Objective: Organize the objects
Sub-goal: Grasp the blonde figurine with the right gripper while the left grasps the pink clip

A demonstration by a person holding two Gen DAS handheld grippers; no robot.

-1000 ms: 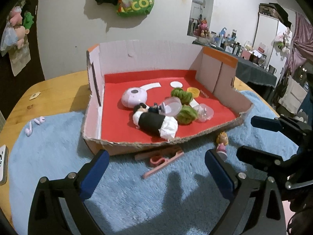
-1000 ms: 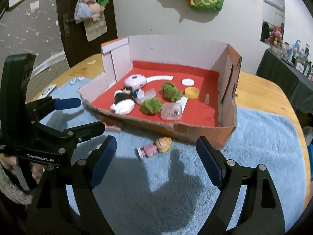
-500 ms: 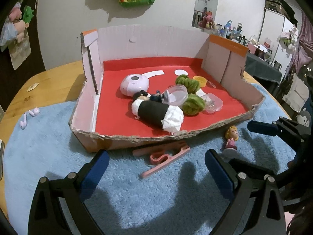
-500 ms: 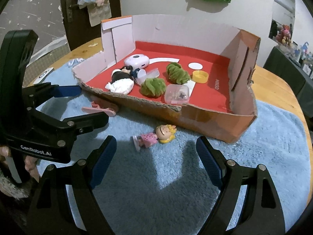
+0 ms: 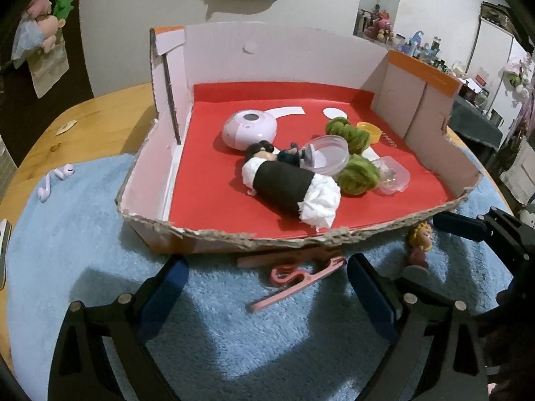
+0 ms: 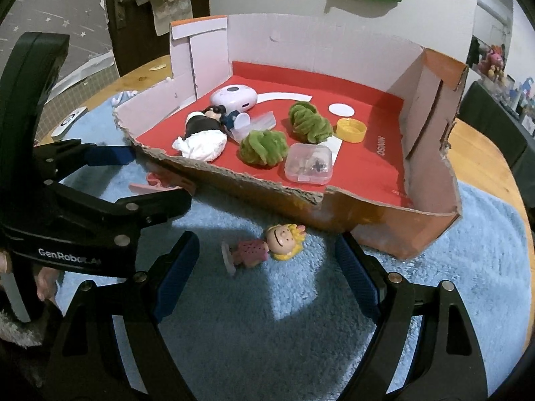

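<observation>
A pink clothes peg (image 5: 294, 275) lies on the blue rug just in front of the cardboard box (image 5: 234, 237). My left gripper (image 5: 264, 295) hangs open over it, the peg between its blue pads. A small blond figurine (image 6: 267, 245) in a pink dress lies on its side on the rug. My right gripper (image 6: 267, 274) is open just short of it, nothing held. The figurine (image 5: 418, 244) also shows at the right of the left wrist view. The box (image 6: 334, 207) holds a black-and-white roll, green yarn balls, a lilac case and clear plastic cases.
White earbuds (image 5: 55, 180) lie on the rug's left edge. A blue rug (image 6: 301, 334) covers the round wooden table (image 5: 83, 113). The left gripper's body (image 6: 83, 207) fills the left of the right wrist view. A wall and door stand behind.
Both grippers have sunk and closed in on the rug: the left toward the pink peg, the right toward the figurine. Both stay open.
</observation>
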